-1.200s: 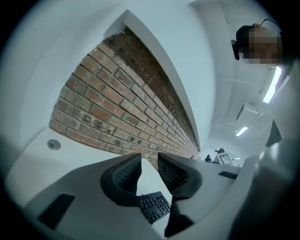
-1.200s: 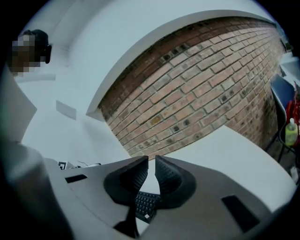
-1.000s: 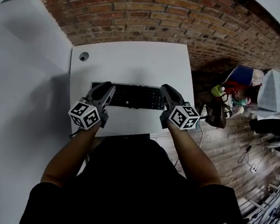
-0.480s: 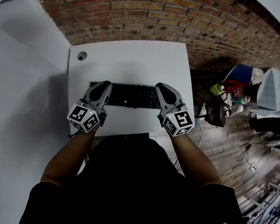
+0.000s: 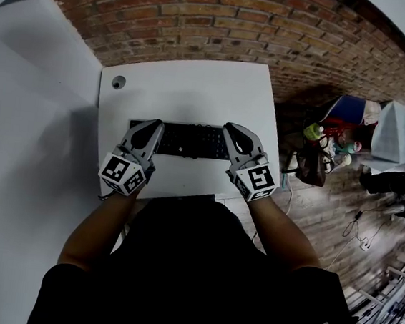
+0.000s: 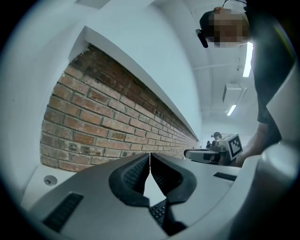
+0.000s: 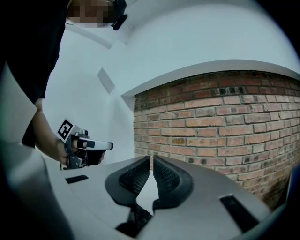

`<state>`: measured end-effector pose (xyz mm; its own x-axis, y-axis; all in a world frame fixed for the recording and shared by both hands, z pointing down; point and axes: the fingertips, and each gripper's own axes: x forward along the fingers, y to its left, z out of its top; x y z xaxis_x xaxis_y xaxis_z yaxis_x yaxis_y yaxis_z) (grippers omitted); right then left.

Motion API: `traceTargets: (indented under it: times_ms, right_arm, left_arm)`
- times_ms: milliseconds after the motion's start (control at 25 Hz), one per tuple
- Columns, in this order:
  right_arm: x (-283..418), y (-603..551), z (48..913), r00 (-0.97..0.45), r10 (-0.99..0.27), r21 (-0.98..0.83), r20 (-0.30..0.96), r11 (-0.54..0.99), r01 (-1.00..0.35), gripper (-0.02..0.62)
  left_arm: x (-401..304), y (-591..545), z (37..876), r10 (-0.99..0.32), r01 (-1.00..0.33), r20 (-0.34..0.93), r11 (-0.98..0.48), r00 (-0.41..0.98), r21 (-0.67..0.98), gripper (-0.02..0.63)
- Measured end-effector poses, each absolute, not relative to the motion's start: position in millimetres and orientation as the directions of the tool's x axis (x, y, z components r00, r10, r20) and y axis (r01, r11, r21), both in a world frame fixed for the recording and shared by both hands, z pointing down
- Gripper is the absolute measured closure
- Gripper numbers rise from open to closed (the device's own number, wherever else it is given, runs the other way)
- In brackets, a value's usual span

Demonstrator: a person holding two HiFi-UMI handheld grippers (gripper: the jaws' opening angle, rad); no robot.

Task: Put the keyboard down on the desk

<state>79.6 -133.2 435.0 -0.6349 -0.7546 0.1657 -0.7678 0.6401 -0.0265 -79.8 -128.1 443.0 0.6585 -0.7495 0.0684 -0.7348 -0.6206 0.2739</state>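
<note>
The keyboard (image 5: 190, 140) lies flat on the white desk (image 5: 189, 84), towards its front edge. My left gripper (image 5: 151, 127) sits over its left end and my right gripper (image 5: 234, 132) over its right end, both further in over the keys than a second ago. Both pairs of jaws have come together, tips meeting with nothing between them; keys show just below each pair
</note>
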Motion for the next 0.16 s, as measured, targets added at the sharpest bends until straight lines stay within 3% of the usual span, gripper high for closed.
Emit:
traceTargets:
  times_ms: [160]
  right_arm:
    - [82.4,-133.5,429.9,-0.629,-0.762,-0.017,0.156,0.634,-0.773,0.543]
  left_arm:
    - [-72.2,-123.0,434.6,-0.740,-0.729,0.061,-0.641,0.670,0.241,0.577]
